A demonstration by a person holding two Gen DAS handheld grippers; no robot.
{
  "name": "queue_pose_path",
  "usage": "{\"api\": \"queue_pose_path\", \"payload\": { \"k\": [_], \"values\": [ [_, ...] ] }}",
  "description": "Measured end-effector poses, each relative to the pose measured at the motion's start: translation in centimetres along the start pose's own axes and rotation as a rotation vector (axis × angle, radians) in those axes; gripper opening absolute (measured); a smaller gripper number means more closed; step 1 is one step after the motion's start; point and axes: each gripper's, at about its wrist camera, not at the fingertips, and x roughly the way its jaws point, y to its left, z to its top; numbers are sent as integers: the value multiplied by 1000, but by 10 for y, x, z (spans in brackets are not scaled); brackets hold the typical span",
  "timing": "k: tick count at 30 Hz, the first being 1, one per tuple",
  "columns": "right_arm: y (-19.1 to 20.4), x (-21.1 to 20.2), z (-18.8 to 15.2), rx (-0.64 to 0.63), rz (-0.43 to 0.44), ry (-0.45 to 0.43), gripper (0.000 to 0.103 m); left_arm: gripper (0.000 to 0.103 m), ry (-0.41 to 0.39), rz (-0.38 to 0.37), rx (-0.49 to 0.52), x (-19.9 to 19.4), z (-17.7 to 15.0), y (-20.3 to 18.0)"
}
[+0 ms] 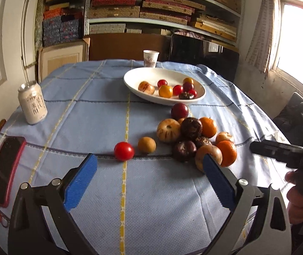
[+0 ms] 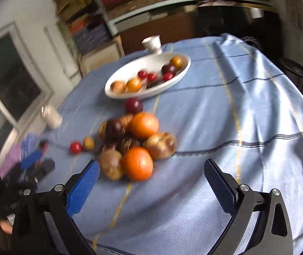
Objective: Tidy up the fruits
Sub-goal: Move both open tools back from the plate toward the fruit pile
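A white oval plate at the far middle of the blue cloth holds several small fruits; it also shows in the right wrist view. A pile of loose fruit lies in front of it, with oranges, brown and dark ones. A red tomato and a tan fruit lie apart to its left. My left gripper is open and empty, just short of them. My right gripper is open and empty, close before the nearest orange. The right wrist view is blurred.
A white can stands at the left. A phone in a red case lies at the near left edge. A paper cup stands behind the plate. The right gripper's body and a hand are at the right edge.
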Motion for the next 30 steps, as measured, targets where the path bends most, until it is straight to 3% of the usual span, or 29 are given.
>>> {"api": "queue_pose_path", "payload": {
  "k": [5,9,17,27,30],
  "values": [
    [20,7,-9,-109,-8,24,99,97,40,-30,-11,8,-2,2],
    [29,13,-11,-170,-82,28,86,97,77,-64,-59,16,-2,11],
    [27,31,-10,-131,-25,82,64,97,105,-68,-112,23,-3,20],
    [29,45,-5,-117,-51,105,51,97,112,-60,-105,24,-4,18],
    [26,46,-5,-101,-18,123,45,97,114,-58,-117,25,-4,20]
  ]
}}
